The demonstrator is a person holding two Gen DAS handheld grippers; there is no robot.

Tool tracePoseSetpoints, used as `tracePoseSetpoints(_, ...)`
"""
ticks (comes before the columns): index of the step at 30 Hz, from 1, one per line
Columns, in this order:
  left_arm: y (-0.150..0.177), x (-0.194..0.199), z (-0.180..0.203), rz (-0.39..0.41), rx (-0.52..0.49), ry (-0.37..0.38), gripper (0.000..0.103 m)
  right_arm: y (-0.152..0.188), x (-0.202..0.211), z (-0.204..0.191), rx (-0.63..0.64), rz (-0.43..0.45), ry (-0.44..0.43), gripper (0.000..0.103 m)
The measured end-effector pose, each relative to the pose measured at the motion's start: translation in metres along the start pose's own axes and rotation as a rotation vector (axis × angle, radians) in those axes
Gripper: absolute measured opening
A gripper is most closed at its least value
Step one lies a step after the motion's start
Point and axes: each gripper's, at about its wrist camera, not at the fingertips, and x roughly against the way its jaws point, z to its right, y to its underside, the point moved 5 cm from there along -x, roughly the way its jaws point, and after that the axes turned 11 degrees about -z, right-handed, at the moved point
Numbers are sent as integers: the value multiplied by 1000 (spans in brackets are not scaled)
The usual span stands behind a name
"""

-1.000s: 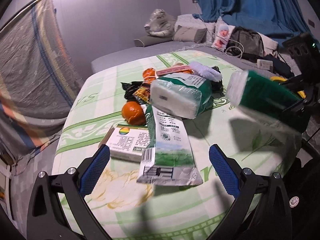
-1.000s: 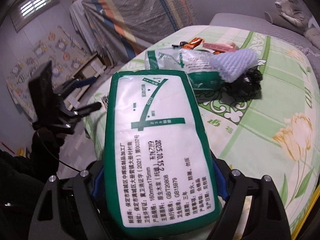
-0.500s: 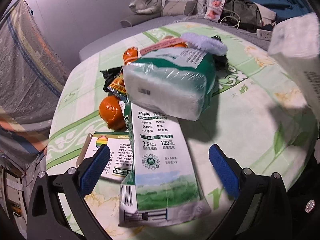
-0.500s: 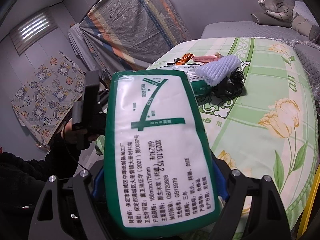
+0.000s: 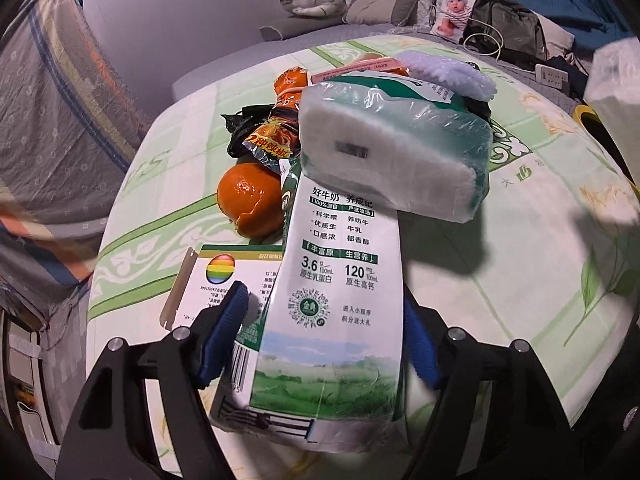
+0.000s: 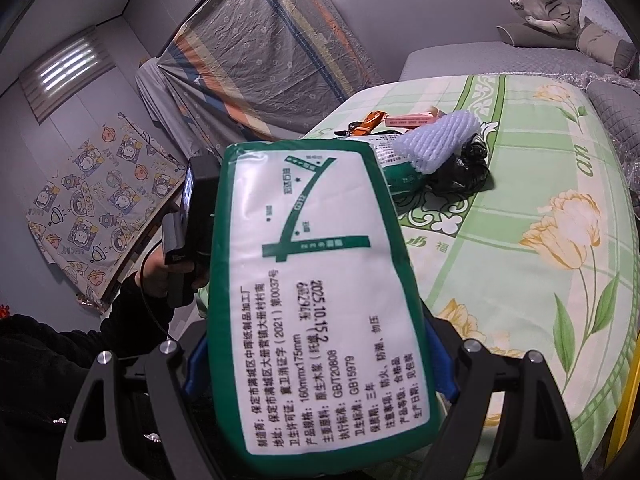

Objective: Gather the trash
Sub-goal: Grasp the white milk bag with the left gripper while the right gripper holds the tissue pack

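Note:
A trash pile lies on the round table (image 5: 540, 248) with a green floral cloth. My left gripper (image 5: 324, 336) has its blue pads closed against the sides of a flattened white-and-green milk carton (image 5: 340, 280). A tissue pack (image 5: 396, 148) rests on the carton's far end. An orange peel (image 5: 250, 200), a snack wrapper (image 5: 276, 136), a flat box with a rainbow logo (image 5: 224, 280) and a white foam net (image 5: 448, 74) lie around it. My right gripper (image 6: 316, 364) is shut on a green-edged tissue pack (image 6: 320, 292), held above the table's edge.
A black plastic bag (image 6: 460, 172) lies by the foam net (image 6: 436, 140). A sofa with cushions and a doll (image 5: 452, 12) stands behind the table. The left gripper's body (image 6: 192, 216) shows in the right wrist view. A draped cloth (image 6: 260, 52) hangs at the left.
My left gripper has moved forward over the milk carton and closed its pads on it. My right gripper has lifted the tissue pack away to the right.

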Motion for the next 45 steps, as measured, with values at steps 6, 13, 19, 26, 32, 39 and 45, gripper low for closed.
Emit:
tracePoseSetpoints(6, 24, 42, -6, 115, 35, 62, 69, 3, 0, 0, -22, 7, -13, 80)
tracePoseSetpoints(13, 56, 91, -26, 264, 199, 110, 69, 6, -5, -1, -31, 21, -33, 79)
tracePoseSetpoints(19, 61, 110, -21, 324, 240, 108, 69, 7, -13, 1, -57, 17, -42, 79)
tracePoseSetpoints(26, 34, 128, 10, 383, 175, 171, 69, 9, 2, 8, -92, 59, -33, 79)
tracePoseSetpoints(32, -5, 132, 49, 398, 98, 239, 69, 13, 19, 24, -144, 108, -19, 79)
tracePoseSetpoints(39, -45, 138, 93, 424, 15, 297, 69, 23, 47, 52, -209, 176, 21, 79)
tracePoseSetpoints(45, -75, 140, 129, 448, -36, 330, 69, 35, 81, 87, -290, 253, 89, 79)
